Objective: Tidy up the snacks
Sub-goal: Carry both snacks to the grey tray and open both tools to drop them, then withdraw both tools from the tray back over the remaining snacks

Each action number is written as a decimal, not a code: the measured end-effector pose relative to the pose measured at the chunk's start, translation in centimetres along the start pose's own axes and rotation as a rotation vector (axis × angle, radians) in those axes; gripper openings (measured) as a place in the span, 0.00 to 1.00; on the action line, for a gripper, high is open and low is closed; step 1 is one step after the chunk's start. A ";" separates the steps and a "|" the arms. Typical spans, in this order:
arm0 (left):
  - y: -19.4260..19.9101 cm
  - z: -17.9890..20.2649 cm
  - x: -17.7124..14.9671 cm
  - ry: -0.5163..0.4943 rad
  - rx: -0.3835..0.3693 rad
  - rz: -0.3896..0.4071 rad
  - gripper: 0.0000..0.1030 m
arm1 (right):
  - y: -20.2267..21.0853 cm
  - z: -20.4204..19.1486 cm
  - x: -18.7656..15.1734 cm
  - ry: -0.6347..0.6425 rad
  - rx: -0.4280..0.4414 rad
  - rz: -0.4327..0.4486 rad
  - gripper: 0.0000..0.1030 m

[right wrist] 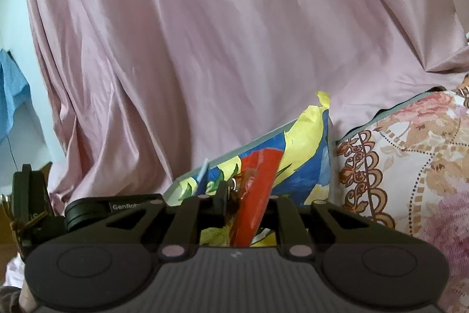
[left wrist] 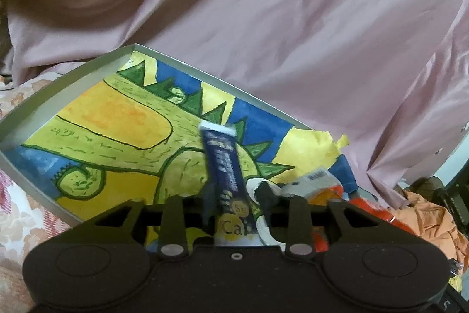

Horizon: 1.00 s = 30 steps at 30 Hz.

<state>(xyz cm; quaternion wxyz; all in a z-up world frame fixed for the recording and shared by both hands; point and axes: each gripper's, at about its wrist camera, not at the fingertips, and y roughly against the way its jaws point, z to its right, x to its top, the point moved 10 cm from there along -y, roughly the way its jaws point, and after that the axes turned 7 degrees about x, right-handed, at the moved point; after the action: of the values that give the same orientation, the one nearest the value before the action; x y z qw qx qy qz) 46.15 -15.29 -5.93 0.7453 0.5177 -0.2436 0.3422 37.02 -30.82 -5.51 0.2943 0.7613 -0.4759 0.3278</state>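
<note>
My left gripper (left wrist: 234, 204) is shut on a dark blue snack stick pack (left wrist: 224, 166) with gold circles, held upright over a shallow grey tray (left wrist: 58, 87) lined with a yellow, green and blue dinosaur painting. A white and orange snack pack (left wrist: 316, 184) lies at the tray's right end. My right gripper (right wrist: 243, 210) is shut on a red snack pack (right wrist: 258, 181), held over the tray's end (right wrist: 234, 156). The left gripper's body (right wrist: 32, 201) shows at the left of the right wrist view.
Pink satin fabric (left wrist: 293, 19) hangs behind the tray. A floral cushion (right wrist: 410, 160) lies right of the tray. Orange cloth (left wrist: 425, 219) is heaped at the right. Floral bedding (left wrist: 17, 195) lies under the tray's left side.
</note>
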 end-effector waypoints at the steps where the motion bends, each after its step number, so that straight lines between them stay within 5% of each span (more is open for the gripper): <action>1: 0.2 0.0 0.1 -0.003 -0.005 0.008 0.46 | 0.0 -0.1 0.0 0.021 -0.015 -0.007 0.19; 6: 1.6 0.1 0.6 -0.019 -0.005 0.051 0.74 | 0.0 -0.4 -0.2 0.163 -0.134 -0.032 0.66; 12: 3.0 -0.6 1.0 -0.010 0.006 0.073 0.86 | 0.0 -2.1 -0.7 0.349 -0.202 -0.040 0.98; 17: 4.7 -1.4 1.4 -0.006 0.023 0.101 0.92 | -0.2 -3.2 -1.5 0.451 -0.226 -0.090 1.00; 30: 9.9 -2.7 0.7 -0.052 0.055 0.163 0.99 | 2.7 -5.4 -3.3 0.431 -0.190 -0.189 1.00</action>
<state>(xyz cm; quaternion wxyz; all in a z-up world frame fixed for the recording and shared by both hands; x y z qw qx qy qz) 39.08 -10.31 -0.42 0.6940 0.5252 -0.2945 0.3948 32.25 -25.91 -4.42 0.4886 0.6839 -0.3574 0.4072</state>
